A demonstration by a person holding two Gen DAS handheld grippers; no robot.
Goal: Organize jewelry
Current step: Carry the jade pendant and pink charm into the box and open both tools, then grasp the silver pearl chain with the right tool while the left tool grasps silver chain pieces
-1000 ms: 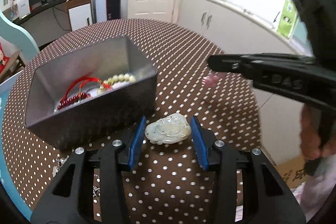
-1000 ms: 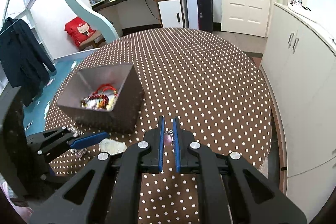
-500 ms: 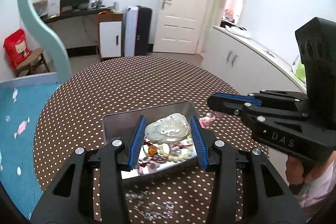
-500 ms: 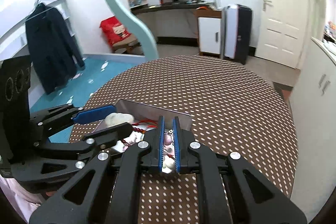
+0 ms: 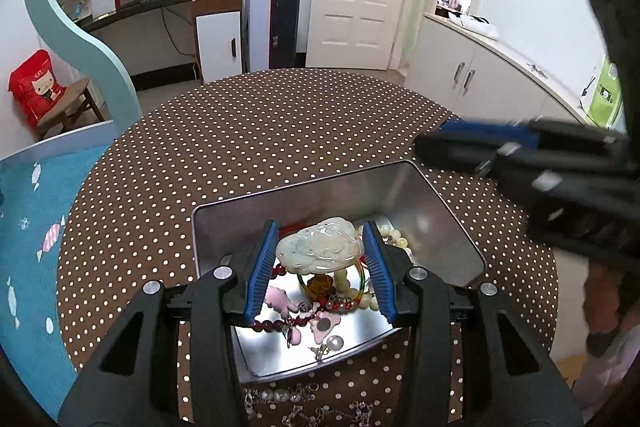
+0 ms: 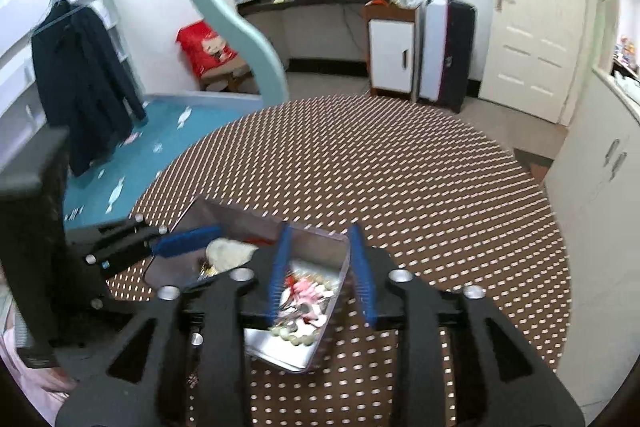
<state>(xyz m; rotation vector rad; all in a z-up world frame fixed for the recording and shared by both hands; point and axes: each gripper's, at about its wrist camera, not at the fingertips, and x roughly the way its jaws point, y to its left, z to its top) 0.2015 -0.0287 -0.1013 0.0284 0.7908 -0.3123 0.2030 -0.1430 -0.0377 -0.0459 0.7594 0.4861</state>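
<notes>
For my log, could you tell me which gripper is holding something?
The left gripper: its jaws clamp the pale jade pendant over the metal box; the right gripper's jaws are open and empty.

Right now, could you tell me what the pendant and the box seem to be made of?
Pendant: pale greenish-white, carved and softly glossy, so probably jade or a similar stone, though resin can't be excluded. Box: bare metal, likely tin or steel; its grey walls and floor reflect light.

Pale carved jade pendant (image 5: 320, 245) above open metal tin (image 5: 436, 211) of mixed jewelry
</notes>
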